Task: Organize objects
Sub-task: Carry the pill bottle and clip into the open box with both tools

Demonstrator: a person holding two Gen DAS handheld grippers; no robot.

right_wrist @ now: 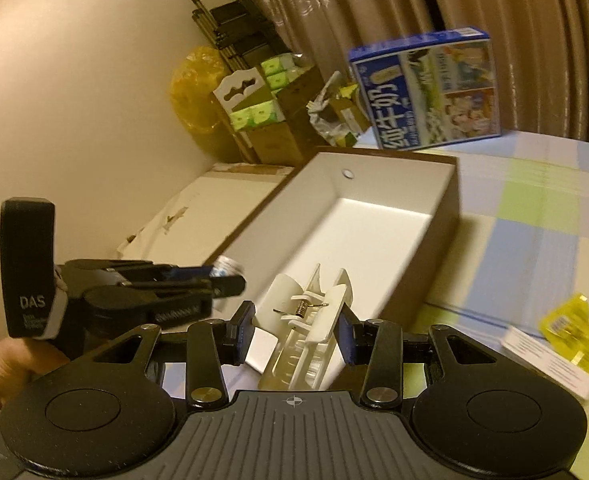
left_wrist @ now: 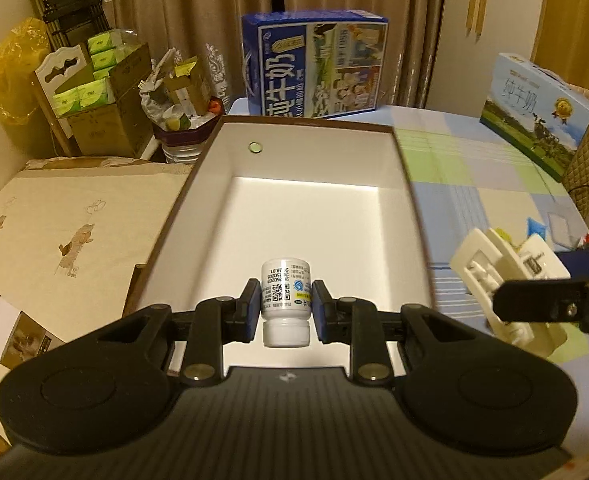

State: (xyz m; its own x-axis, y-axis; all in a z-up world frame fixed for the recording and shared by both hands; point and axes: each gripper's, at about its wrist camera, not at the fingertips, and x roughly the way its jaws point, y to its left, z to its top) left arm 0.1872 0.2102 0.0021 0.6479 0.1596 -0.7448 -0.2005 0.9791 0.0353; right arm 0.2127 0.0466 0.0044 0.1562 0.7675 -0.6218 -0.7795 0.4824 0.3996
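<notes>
On the far left, a cream cloth with cartoon figures [left_wrist: 66,232] covers a low surface, and behind it stand cardboard boxes of green tissue packs [left_wrist: 94,92], a yellow bag [left_wrist: 12,76] and a full rubbish bin [left_wrist: 182,108].

The left gripper [left_wrist: 285,307] pinches a small white bottle [left_wrist: 285,300] between its blue pads, which press on both sides of the label; the bottle hangs cap toward the camera, over the near end of the open box. In the right wrist view this same gripper [right_wrist: 230,280] shows from the side at the left, with a hand [right_wrist: 18,364] beneath it and the bottle's end just visible past its tips.

The box [left_wrist: 198,184], brown outside and white inside, sits in the middle on the checked tablecloth [left_wrist: 474,176]. A small round disc [left_wrist: 255,146] is on its far inner wall.

Behind the box a blue milk carton [left_wrist: 314,64] stands upright against the curtain [left_wrist: 198,12].

Right of the box, the right gripper [right_wrist: 294,332] grips a white plastic clip [right_wrist: 306,320] with a metal spring, its pads pressing on the clip's two sides, held above the box's near corner. The left wrist view catches the clip [left_wrist: 490,272] beside the box's right wall.

Farther right lie a pale blue milk carton [left_wrist: 534,116], and nearer, a yellow packet [right_wrist: 574,332] on a white card [right_wrist: 546,364], blurred.
</notes>
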